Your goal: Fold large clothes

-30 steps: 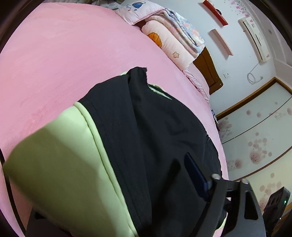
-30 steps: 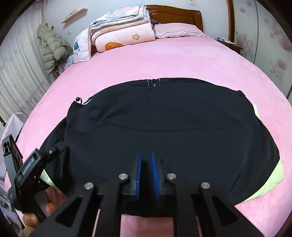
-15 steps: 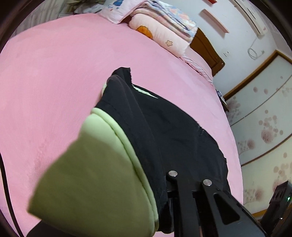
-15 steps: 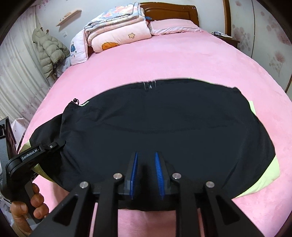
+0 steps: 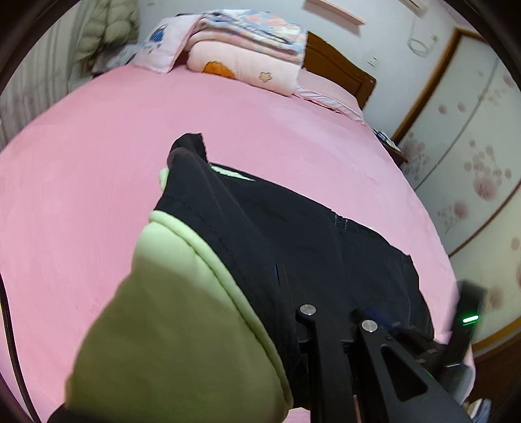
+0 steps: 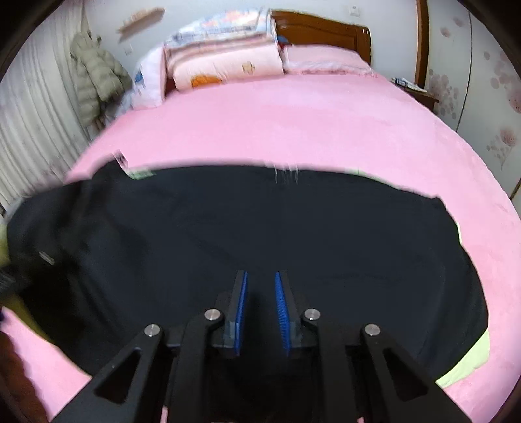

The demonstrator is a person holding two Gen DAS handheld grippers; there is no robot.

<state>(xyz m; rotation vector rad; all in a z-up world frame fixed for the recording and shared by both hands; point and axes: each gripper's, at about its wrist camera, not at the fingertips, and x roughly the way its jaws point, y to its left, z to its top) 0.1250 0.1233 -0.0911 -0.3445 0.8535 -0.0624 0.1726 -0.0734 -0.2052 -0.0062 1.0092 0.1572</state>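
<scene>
A large black garment with a pale green lining lies spread on the pink bed. My right gripper hovers over its near edge, blue pads a little apart, nothing between them. In the left wrist view the garment is lifted at its left end, the green lining hanging close to the lens. My left gripper is shut on that black fabric; its fingertips are mostly buried in the cloth.
Folded quilts and pillows are stacked at the wooden headboard. A padded coat hangs at the left by the curtain. Wardrobe doors stand on the right of the bed.
My right gripper's pads have opened wider and it has moved forward over the garment. My left gripper has lifted and swung its end of the garment, with more lining showing.
</scene>
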